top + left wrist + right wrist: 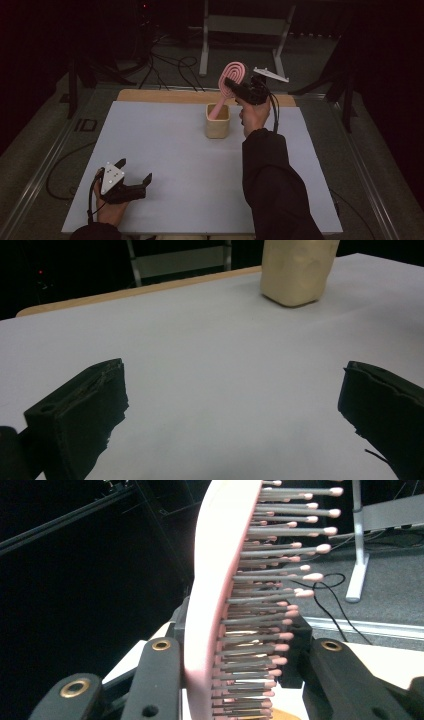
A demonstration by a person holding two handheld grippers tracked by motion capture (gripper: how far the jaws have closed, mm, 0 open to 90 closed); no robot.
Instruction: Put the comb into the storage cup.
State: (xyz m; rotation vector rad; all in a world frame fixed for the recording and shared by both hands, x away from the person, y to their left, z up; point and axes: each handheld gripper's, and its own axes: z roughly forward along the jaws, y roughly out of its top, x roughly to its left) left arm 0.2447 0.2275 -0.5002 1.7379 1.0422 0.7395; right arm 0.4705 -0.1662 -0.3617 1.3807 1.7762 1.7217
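Black right gripper (239,86) pinches a pink oval hairbrush (232,80), handle dipping into the beige cup (218,122) below for storing; left gripper (134,172) idles, jaws spread

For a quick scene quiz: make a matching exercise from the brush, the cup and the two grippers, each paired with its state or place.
Things:
1. pink hairbrush
2. beige cup
3. left gripper
4. right gripper

States:
A. jaws apart, nothing between them, low at the near left of the table
B. stands at the far middle of the table
C. clamped on the brush head
D. handle end down in the cup, head up

Pairs: 1-D, 2-B, 3-A, 4-C
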